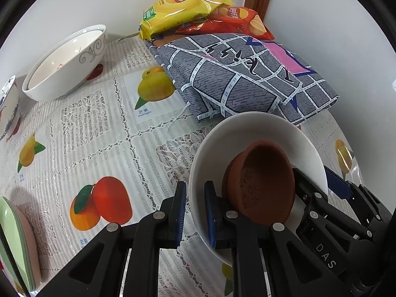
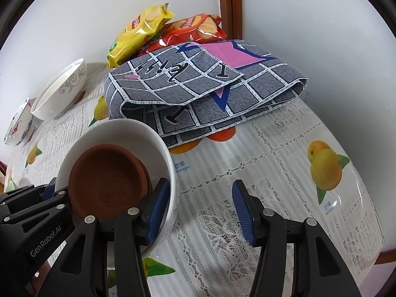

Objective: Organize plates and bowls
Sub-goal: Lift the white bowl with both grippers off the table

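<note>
While the white bowl [image 1: 259, 133] is steadied, its rim is pinched by the left gripper [image 1: 195, 212]; the clay dish [image 1: 262, 185] lies nested inside. From the right, the right gripper [image 2: 201, 210] is seen spread, one finger inside the rim, gripping nothing.

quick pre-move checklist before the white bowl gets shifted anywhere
1. Left gripper clamped on the rim of the white bowl: ok.
2. Brown clay dish sits inside the bowl: ok, though it leans on the wall and may slide.
3. Right gripper free of the bowl: not ok, jaws open, one finger inside the rim.
4. Folded cloth clear of the bowl: cannot tell, they look very close.
5. Patterned bowl upright and unobstructed: ok.
</note>
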Tool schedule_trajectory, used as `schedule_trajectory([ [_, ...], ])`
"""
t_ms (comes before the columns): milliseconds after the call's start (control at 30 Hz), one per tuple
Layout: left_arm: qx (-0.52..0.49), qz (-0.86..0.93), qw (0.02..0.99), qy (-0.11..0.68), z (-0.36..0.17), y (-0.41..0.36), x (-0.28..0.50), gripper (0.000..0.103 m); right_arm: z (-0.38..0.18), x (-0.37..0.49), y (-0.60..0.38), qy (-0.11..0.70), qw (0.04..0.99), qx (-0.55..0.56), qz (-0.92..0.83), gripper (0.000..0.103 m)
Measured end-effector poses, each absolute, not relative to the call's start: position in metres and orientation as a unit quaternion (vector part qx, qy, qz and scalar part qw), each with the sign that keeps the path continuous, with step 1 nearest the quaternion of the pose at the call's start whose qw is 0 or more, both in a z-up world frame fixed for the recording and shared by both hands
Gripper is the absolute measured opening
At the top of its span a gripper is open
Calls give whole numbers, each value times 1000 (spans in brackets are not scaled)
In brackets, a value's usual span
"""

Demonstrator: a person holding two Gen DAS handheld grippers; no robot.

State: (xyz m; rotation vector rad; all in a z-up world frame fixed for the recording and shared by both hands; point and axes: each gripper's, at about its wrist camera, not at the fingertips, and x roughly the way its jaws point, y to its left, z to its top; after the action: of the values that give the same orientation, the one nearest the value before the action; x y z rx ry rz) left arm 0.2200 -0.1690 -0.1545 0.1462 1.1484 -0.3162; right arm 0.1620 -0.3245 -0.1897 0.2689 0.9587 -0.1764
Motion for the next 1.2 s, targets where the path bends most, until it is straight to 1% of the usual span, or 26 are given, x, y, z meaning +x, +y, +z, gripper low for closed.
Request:
schedule_trajectory([
  [167, 69, -146, 827, 538, -155, -169, 219, 13, -190, 163, -326, 462, 872, 137, -86, 52],
  [333, 69, -143, 827, 540, -155, -169, 219, 14, -194, 166, -333, 474, 860, 174, -73, 52],
  [533, 73, -139, 822, 548, -155, -170, 222, 16, -194, 165, -332, 476, 859, 173, -71, 52],
  [733, 70, -140, 821, 549, -156, -170, 225, 16, -194, 166, -333, 478, 857, 177, -71, 52],
  [800, 68, -143, 822, 547, -157, -170, 224, 14, -194, 165, -332, 476, 860, 172, -72, 52],
  [867, 68, -144, 822, 546, -157, -170, 223, 13, -193, 164, -331, 472, 862, 171, -72, 43],
  [900, 65, -146, 821, 547, -157, -170, 221, 11, -192, 164, -329, 470, 863, 173, -68, 40],
  [967, 64, -149, 822, 546, -157, -171, 220, 11, -191, 165, -325, 467, 865, 170, -65, 28],
  [1000, 65, -148, 823, 545, -157, -171, 220, 12, -189, 165, -322, 465, 868, 165, -62, 24],
  [1067, 59, -151, 822, 546, -157, -169, 220, 12, -187, 165, -315, 461, 871, 157, -57, 11],
  [1200, 54, -153, 822, 545, -158, -168, 220, 12, -187, 164, -314, 458, 872, 163, -60, 10],
])
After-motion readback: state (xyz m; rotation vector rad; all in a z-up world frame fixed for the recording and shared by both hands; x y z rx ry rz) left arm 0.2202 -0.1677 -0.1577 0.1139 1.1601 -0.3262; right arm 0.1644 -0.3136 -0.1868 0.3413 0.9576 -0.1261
